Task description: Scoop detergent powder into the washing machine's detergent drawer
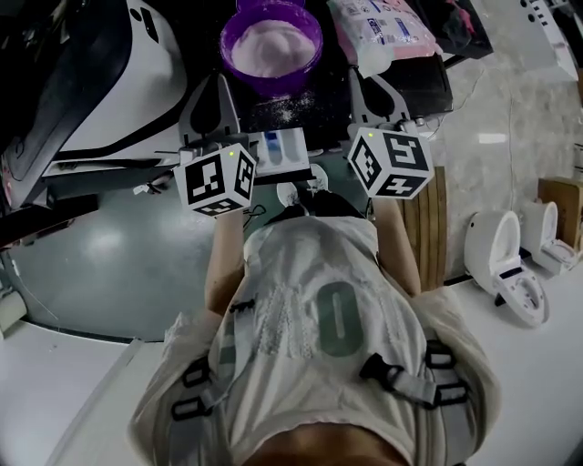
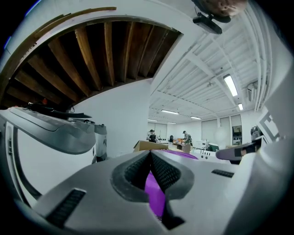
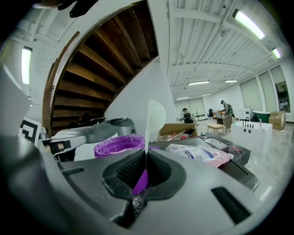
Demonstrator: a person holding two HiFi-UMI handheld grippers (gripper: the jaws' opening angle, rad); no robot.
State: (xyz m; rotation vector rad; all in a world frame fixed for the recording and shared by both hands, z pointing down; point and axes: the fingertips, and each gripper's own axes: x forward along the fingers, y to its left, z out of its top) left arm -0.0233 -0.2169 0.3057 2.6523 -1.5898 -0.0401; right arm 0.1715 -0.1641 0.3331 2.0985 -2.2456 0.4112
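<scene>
Strip-lit and white-walled, the hall has a wooden stair underside [image 3: 101,59] overhead and a dark green floor under the person.

A pulled-out detergent drawer with blue and white compartments [image 1: 281,150] lies between the two grippers in the head view, just on the person's side of a round purple plastic bowl [image 1: 273,85]. The bowl holds pale pinkish detergent powder [image 1: 273,47]. Loose grains are scattered on the dark machine top [image 1: 273,111] between bowl and drawer.

The right gripper [image 3: 145,158] has its jaws pressed together on the thin handle of a translucent white plastic spoon [image 3: 155,115]. The spoon stands upright from the pads, seen edge-on, its oval scoop above the bowl's rim. Powder grains cling in the notch below the pads.

The left gripper [image 2: 150,153] has its jaws closed, the ribbed pads meeting at their tips. I can make out nothing held between them. Purple shows through the gap beneath.

A pink-and-white printed detergent bag [image 1: 378,25] lies just to the right of the bowl. Farther right, well apart on the pale floor, stand two white toilets [image 1: 499,264].
</scene>
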